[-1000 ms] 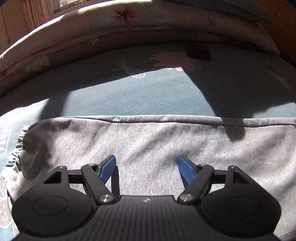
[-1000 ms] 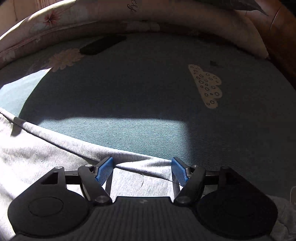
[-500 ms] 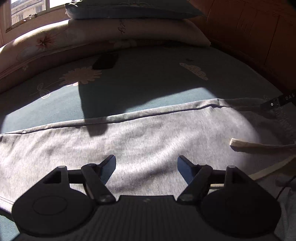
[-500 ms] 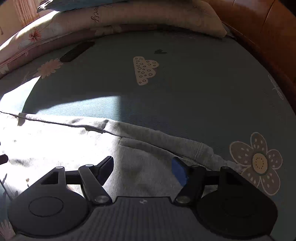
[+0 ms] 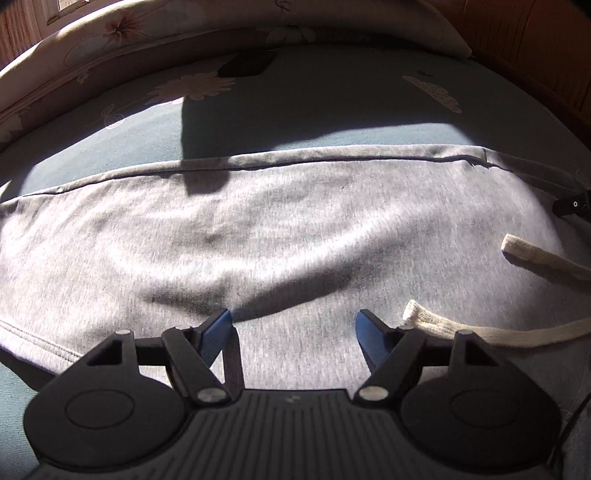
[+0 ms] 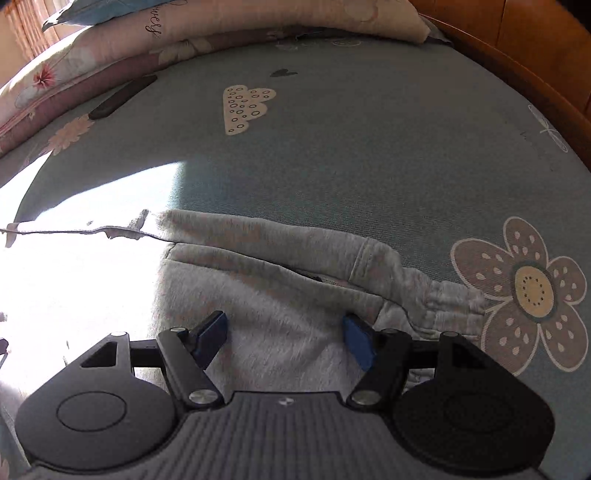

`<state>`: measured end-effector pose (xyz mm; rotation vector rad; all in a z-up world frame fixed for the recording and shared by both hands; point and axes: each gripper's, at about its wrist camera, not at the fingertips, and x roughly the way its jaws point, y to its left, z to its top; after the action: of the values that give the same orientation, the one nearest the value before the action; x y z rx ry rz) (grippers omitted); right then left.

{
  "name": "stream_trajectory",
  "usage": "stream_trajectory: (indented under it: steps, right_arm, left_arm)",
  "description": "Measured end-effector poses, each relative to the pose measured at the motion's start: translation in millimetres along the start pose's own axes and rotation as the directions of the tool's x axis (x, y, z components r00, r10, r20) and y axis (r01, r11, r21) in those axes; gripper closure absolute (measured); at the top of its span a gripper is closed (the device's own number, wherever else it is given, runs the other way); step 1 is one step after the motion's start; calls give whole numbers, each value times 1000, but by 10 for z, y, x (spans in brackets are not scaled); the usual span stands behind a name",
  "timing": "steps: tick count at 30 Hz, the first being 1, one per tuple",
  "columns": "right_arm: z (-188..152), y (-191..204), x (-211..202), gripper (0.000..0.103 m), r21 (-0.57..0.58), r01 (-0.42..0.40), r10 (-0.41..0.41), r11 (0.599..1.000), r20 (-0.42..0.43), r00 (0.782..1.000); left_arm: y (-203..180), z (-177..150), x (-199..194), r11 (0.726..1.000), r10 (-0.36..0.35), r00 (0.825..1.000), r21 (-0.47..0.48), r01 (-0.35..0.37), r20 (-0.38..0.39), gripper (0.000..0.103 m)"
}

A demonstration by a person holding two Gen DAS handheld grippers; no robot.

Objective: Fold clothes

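While its two blue fingers [image 5: 218, 332] stand spread wide and pinch nothing, the left tool [image 5: 293, 326] hangs low over the grey sweatpants [image 5: 295, 236] at the bottom centre of the left wrist view. The grey cloth lies flat on the bed and fills the middle of that frame from the left edge to the right edge, partly in sunlight and partly in shadow. Just beside the right finger lies the end of a cream drawstring [image 5: 480, 330], which runs to the lower right edge, and a second drawstring end [image 5: 535, 258] lies higher at the right. Beyond the far seam of the pants the teal bedsheet [image 5: 332, 103] shows, with a dark flat object [image 5: 247, 64] in the upper centre and a floral pillow [image 5: 110, 33] along the top left. In the right wrist view, the right tool [image 6: 284, 334] is also spread apart with nothing between its fingers, and it hangs over the waistband part of the sweatpants [image 6: 295, 314] at the bottom centre. The gathered waistband [image 6: 443, 299] lies to the right of the tool, near a big flower print [image 6: 528, 288] on the bedsheet [image 6: 369, 147]. A cloud print [image 6: 245, 105] sits in the upper centre, and a wooden bed frame [image 6: 535, 55] curves along the upper right.
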<state>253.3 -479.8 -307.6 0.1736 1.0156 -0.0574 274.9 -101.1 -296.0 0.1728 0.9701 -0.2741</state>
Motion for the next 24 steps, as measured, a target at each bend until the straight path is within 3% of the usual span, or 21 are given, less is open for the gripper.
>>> stream_trajectory:
  steps: [4,9,11,14,20,24]
  right_arm:
    - [147,-96,108,28,-38,-41,41,998,5,999]
    - [358,-266,169,28,-31,-138,137,990,-59,989]
    - [415,-377,76,28,4,-187,186,982,-87,979]
    - [484,-565,-176,28,65,-244,249,968,-98,963]
    - [359,-837,-490,26,187,-336,360,923,-113,926]
    - [193,-868,-295,26,183,-313,343,932,-161,926]
  left_arm:
    - [2,100,64,999,38,999,-31,-38,-19,25]
    - [-138,260,-25,997,60,998,-39,-61,-27,26]
    - [-223,334,-109,997,60,998,-39,-61,-27,31]
    - [-350,444,-234,997,60,998,-39,-61,-26,31]
    - [-908,529,-351,997,-77,997,-10,77,-2,30]
    - [-1305,505,-280,985,-170,985,9,170,-2,30]
